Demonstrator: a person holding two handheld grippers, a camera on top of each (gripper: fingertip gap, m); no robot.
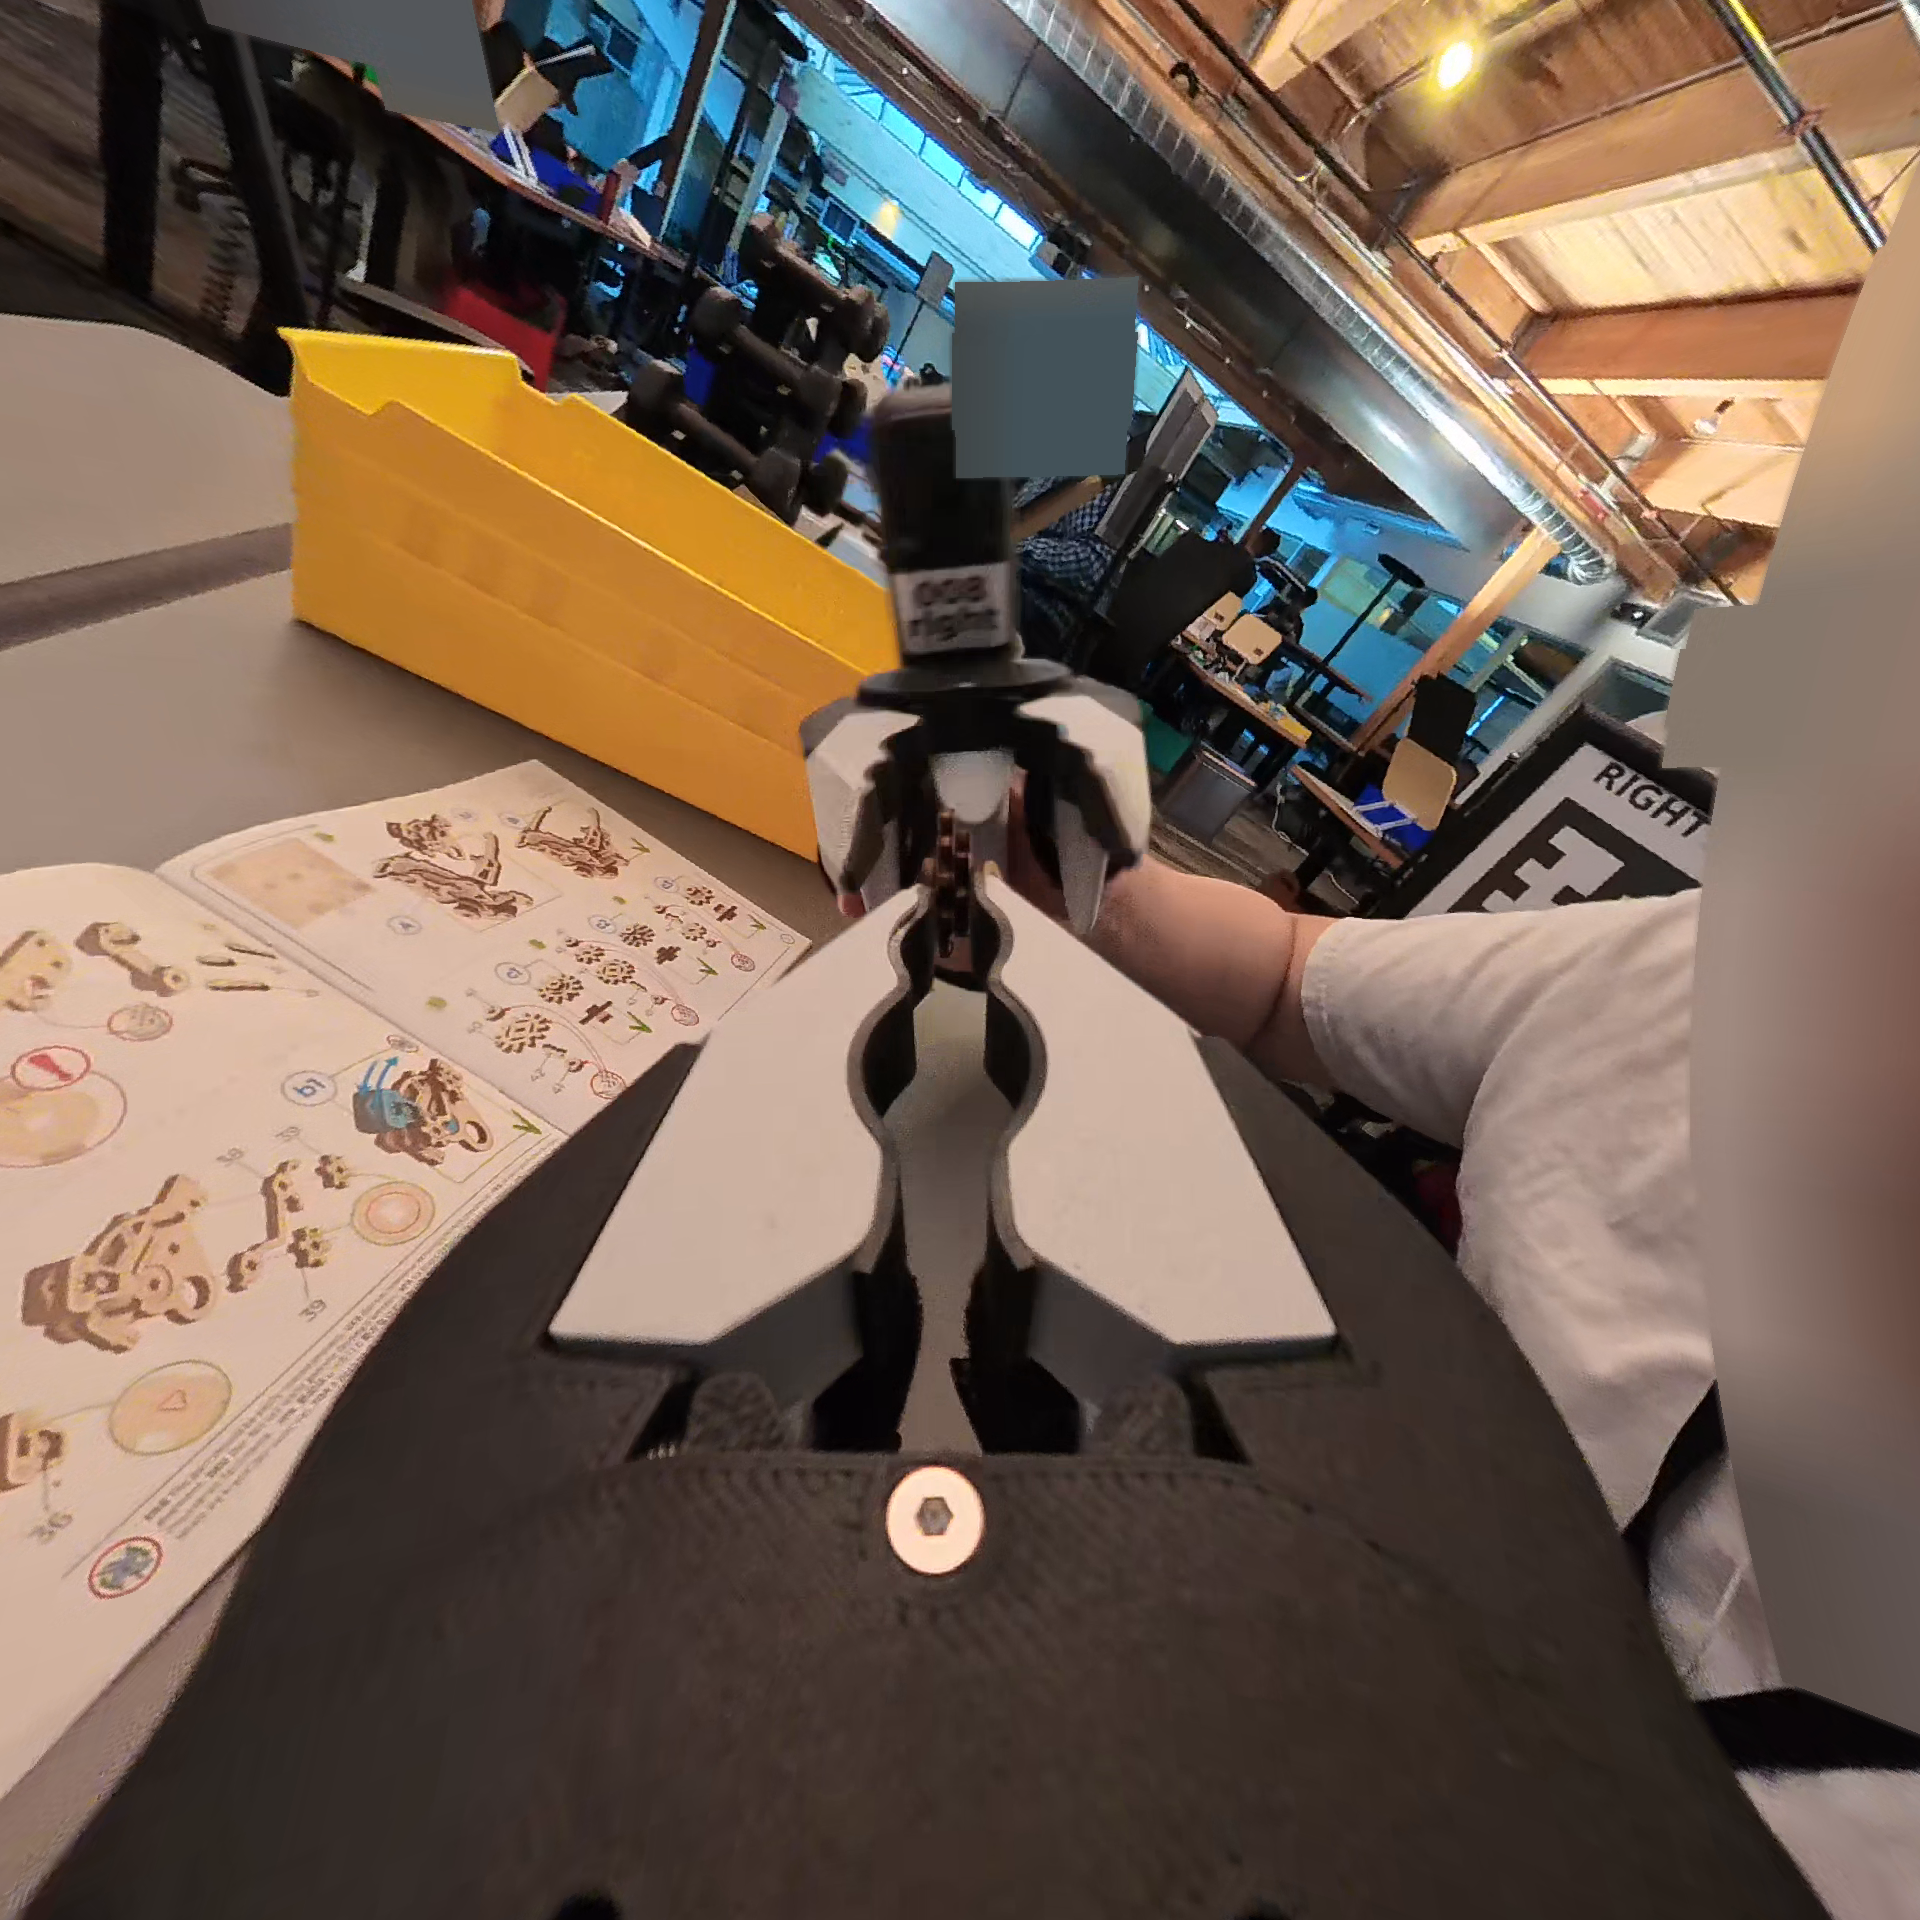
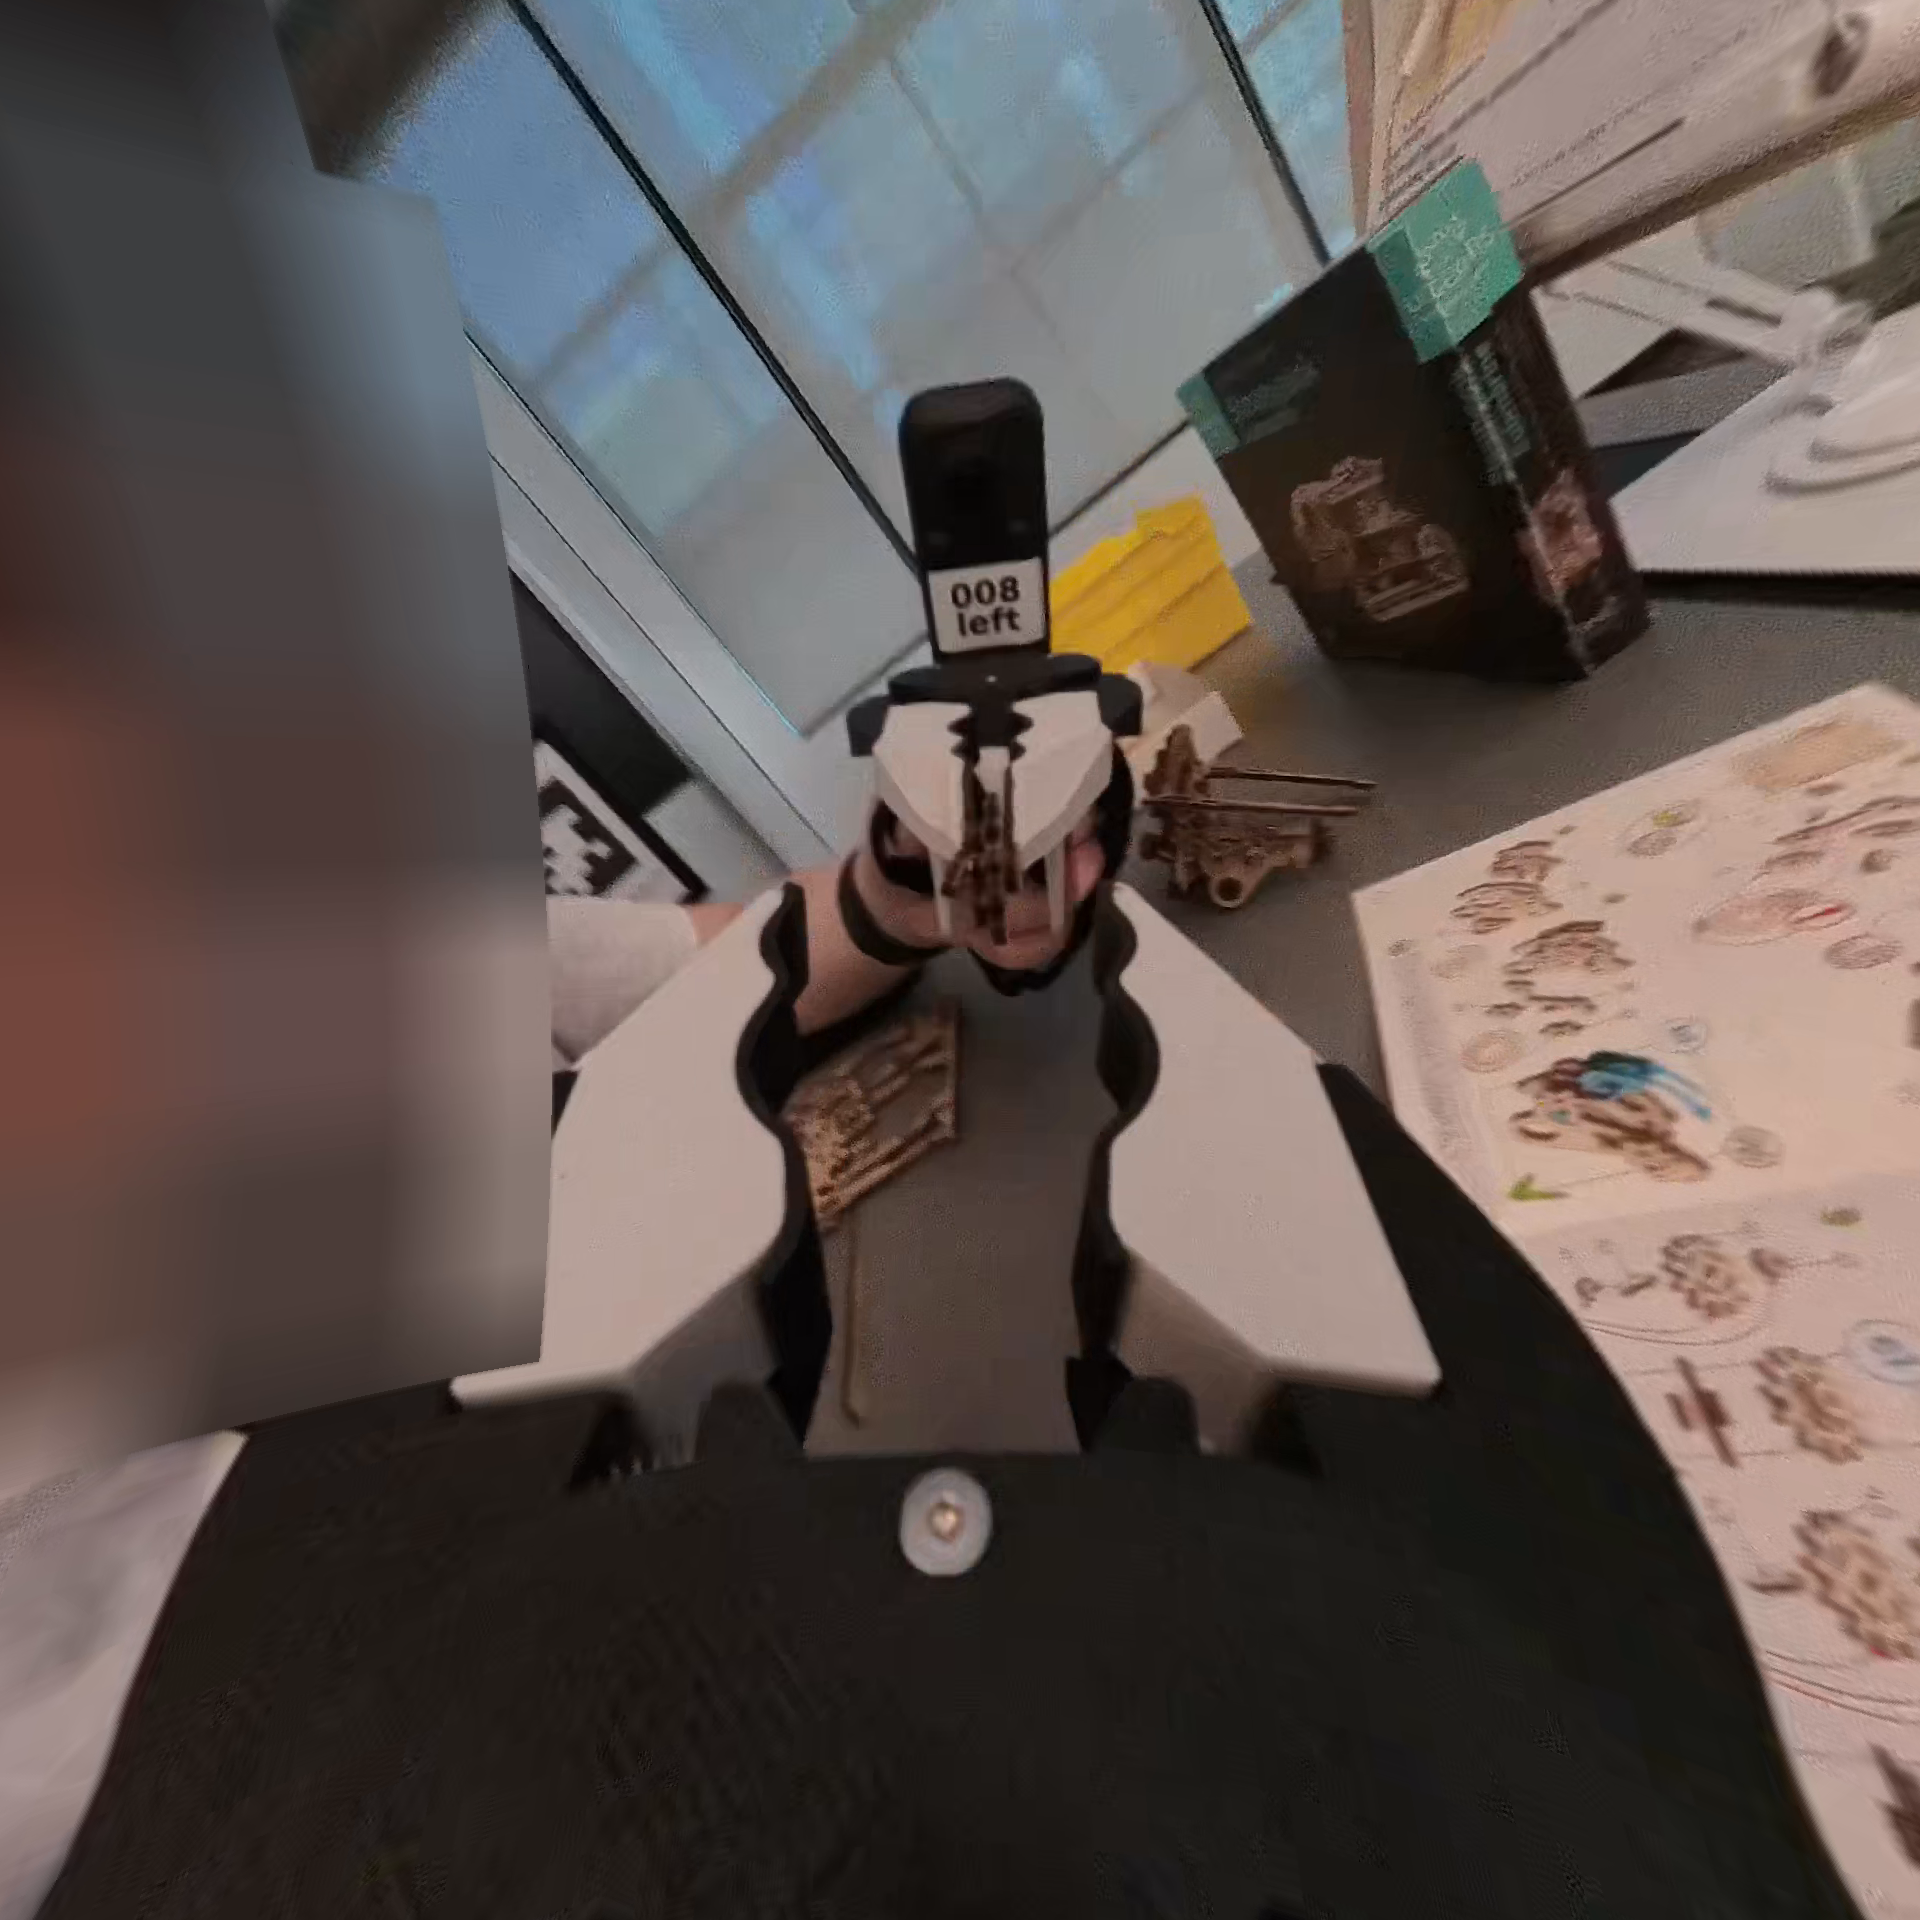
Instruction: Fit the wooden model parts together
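My left gripper is shut on a small dark wooden gear part, held edge-on in the air. In the right wrist view the left gripper faces the camera with the wooden part pinched between its white fingers. My right gripper is wide open and empty, with its jaws to either side of the left gripper's tip. In the left wrist view the right gripper stands just behind the held part, apart from it.
An open instruction booklet lies on the grey table, with a yellow bin behind it. A wooden parts sheet, a partly built wooden model and the kit box also sit there.
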